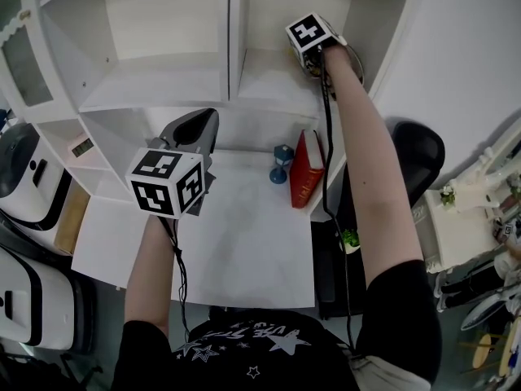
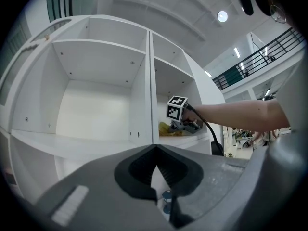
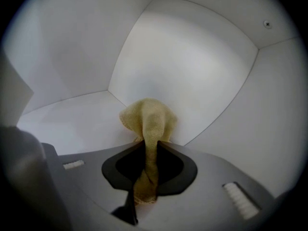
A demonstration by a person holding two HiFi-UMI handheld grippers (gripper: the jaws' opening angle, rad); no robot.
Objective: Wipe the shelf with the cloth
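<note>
Right gripper (image 3: 148, 141) pinching cloth (image 3: 147, 115), touching shelf (image 3: 72, 114)

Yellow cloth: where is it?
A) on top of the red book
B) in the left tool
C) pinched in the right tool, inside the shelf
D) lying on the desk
C: the yellow cloth is clamped between the right tool's jaws, inside a white shelf compartment.

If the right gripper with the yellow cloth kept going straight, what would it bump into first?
The right gripper, shut on the yellow cloth, points at the shelf's back wall near a corner. The bunched cloth ahead of it would likely press that wall first, though depth is unclear.
</note>
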